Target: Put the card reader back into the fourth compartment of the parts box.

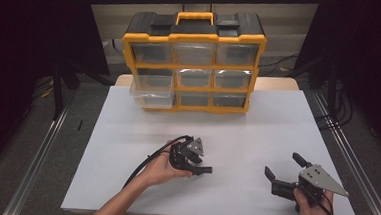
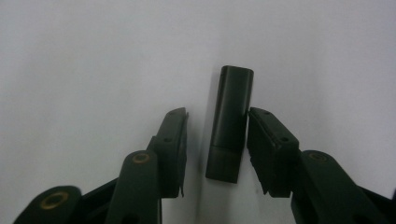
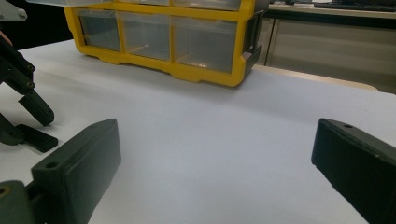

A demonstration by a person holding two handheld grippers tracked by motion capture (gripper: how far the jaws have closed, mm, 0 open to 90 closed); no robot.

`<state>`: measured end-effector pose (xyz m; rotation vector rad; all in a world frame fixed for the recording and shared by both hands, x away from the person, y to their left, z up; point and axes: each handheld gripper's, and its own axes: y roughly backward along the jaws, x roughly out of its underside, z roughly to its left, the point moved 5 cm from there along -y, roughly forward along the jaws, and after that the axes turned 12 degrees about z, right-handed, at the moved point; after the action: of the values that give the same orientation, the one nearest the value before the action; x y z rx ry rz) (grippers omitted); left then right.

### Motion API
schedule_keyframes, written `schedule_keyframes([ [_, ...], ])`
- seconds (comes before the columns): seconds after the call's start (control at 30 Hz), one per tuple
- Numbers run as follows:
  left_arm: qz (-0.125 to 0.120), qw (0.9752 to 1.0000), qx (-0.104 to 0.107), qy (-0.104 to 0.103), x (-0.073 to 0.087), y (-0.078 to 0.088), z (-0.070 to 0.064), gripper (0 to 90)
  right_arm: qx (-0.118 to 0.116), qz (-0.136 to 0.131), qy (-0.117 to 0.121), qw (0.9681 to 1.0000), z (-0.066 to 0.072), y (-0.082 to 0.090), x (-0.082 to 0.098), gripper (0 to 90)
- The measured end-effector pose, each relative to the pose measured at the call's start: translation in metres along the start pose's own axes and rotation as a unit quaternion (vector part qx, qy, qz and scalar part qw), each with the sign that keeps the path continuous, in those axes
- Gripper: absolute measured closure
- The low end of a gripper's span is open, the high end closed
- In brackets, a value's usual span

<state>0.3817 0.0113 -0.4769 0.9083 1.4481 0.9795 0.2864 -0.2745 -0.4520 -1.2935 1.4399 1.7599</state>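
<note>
A small black oblong piece (image 2: 229, 123) lies flat on the white table top (image 1: 257, 126), between the jaws of my left gripper (image 2: 218, 114). One jaw pad rests against its side; the other stands off with a narrow gap, so the jaws are not clamped on it. From above, the left gripper (image 1: 201, 164) points right near the table's middle front, with the piece (image 1: 205, 170) at its tips. My right gripper (image 1: 284, 163) rests at the front right, jaws wide open and nothing between them (image 3: 218, 128). Its camera catches the left gripper's fingers (image 3: 28, 100) and the black piece (image 3: 37, 137).
A yellow and black organiser (image 1: 193, 62) with clear drawers stands at the table's far side. Its bottom-left drawer (image 1: 151, 97) is pulled out a little. The same organiser (image 3: 187, 70) sits ahead of the right gripper. Dark floor and metal rails flank the table.
</note>
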Motion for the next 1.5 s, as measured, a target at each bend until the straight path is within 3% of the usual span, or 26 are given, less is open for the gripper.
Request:
schedule_keyframes([
  [0.4, 0.000, 0.9999, 0.012, 0.010, -0.0026, -0.0017, 0.0040, 68.0, -0.003, 0.005, 0.003, 1.0000, 0.0016, -0.0020, 0.0003, 1.7],
  [0.53, 0.012, 0.9998, 0.011, 0.008, -0.0046, -0.0014, 0.0046, 69.9, -0.004, 0.005, 0.004, 1.0000, 0.0019, -0.0021, 0.0002, 2.1],
  [0.7, 0.011, 0.9999, 0.005, 0.005, -0.0050, -0.0018, 0.0041, 73.2, -0.006, 0.003, 0.005, 1.0000, 0.0026, -0.0023, 0.0000, 2.1],
  [0.83, 0.013, 0.9999, 0.011, 0.002, -0.0045, -0.0008, 0.0043, 73.7, -0.005, 0.001, 0.006, 1.0000, 0.0027, -0.0012, -0.0003, 2.2],
  [1.23, -0.001, 0.9999, 0.013, 0.011, -0.0029, -0.0004, 0.0056, 73.8, -0.004, 0.002, 0.006, 1.0000, 0.0016, -0.0012, -0.0001, 2.2],
  [1.5, -0.019, 0.9992, 0.028, 0.023, -0.0002, -0.0002, 0.0083, 73.8, -0.004, 0.003, 0.006, 1.0000, 0.0015, -0.0014, 0.0000, 2.2],
])
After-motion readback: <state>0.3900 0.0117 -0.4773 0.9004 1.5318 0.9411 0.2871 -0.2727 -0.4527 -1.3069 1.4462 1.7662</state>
